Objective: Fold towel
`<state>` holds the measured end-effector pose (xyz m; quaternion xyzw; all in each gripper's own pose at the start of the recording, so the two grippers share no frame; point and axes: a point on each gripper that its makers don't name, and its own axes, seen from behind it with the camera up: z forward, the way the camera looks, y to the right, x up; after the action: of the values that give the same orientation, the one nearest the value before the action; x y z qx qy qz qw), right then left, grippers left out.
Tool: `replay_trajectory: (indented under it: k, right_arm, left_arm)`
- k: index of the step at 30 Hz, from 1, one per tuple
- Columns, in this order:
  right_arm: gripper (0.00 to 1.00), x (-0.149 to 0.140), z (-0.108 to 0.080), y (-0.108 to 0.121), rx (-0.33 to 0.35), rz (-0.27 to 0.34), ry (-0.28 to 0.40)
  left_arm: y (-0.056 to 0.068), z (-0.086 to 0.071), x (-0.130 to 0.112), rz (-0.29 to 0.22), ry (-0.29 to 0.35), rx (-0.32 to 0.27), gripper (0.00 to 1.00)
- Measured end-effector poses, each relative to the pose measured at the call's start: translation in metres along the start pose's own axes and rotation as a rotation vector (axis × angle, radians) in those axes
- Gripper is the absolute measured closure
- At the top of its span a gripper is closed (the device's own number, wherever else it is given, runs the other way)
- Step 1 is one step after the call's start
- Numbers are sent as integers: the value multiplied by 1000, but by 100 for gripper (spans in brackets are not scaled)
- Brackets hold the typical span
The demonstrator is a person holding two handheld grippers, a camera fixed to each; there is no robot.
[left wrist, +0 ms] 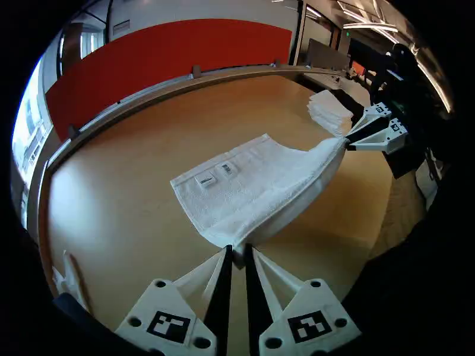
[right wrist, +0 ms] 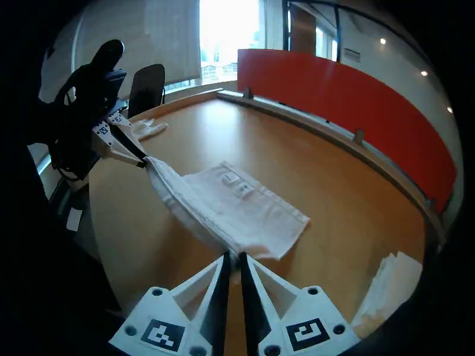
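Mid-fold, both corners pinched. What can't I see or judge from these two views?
- Left gripper view: how much towel sits inside the left tongs; the tongs cover the corner.
- Right gripper view: same at the right tongs.
- Both views: towel's underside, hidden by the cloth itself.
- Left gripper view: tags, too small to read.
- Right gripper view: white stack, cut off at the image edge.

One towel [left wrist: 255,184] on the one tabletop [left wrist: 119,196], and I count two small labels [left wrist: 206,179] on it. Two grippers in play: the left gripper [left wrist: 237,249] and the right gripper [right wrist: 233,255], two fingers apiece. Add one stack of folded towels [left wrist: 330,111], one red panel [left wrist: 166,59], one dark chair [right wrist: 145,86].
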<state>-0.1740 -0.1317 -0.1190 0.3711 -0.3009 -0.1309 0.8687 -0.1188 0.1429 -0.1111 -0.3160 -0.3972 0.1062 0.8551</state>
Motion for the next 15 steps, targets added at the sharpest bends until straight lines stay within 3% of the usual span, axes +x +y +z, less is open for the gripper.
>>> replay_trajectory:
  k: [15]
  right_arm:
    - [88, 5, -21, -8, 8, -5, -5]
  left_arm:
    - [15, -19, 1, 1, -9, -25, 85]
